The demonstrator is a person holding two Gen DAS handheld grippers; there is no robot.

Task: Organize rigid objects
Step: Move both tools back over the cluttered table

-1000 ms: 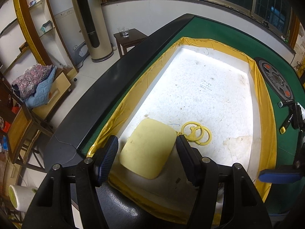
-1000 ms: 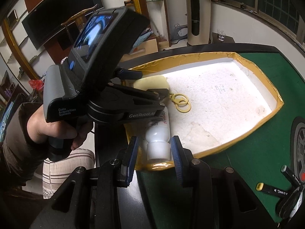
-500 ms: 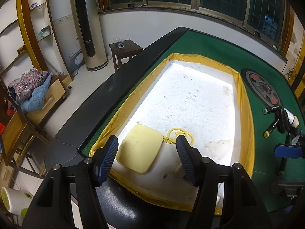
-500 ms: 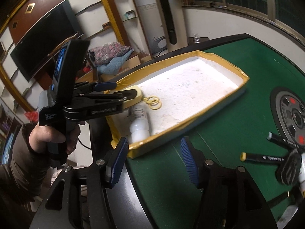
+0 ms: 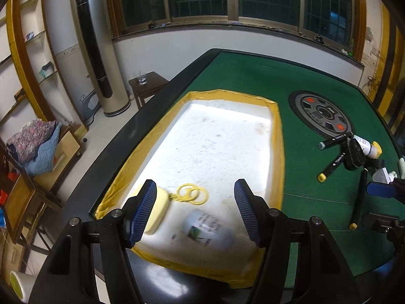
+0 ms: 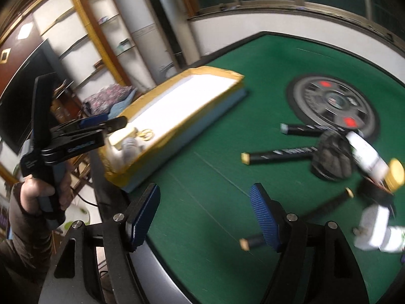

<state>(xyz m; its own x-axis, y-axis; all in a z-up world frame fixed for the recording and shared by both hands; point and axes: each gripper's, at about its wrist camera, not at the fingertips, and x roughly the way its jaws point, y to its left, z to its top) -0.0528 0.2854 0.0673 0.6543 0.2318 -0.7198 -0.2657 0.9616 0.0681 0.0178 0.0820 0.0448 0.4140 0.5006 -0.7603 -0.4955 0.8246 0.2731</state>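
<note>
Resting already in the yellow-edged foam tray (image 5: 277, 136), between the parted, empty left gripper (image 5: 195, 212) fingers, are a white bottle (image 5: 207, 229), sponge (image 5: 158, 211) and keyring (image 5: 192, 193), while the empty right gripper (image 6: 205, 215), jaws opening, faces markers (image 6: 278, 153) and bottles beyond its fingertips.

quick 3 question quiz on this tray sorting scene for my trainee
1. True or false: the white bottle lies inside the yellow-edged tray.
2. Which item lies beside the yellow rings in the tray: A) marker B) yellow sponge C) cup?
3. What, if anything, is between the right claw pads?

Key: 1 true. 2 B. 3 nothing; its jaws are opening over the green table.
</note>
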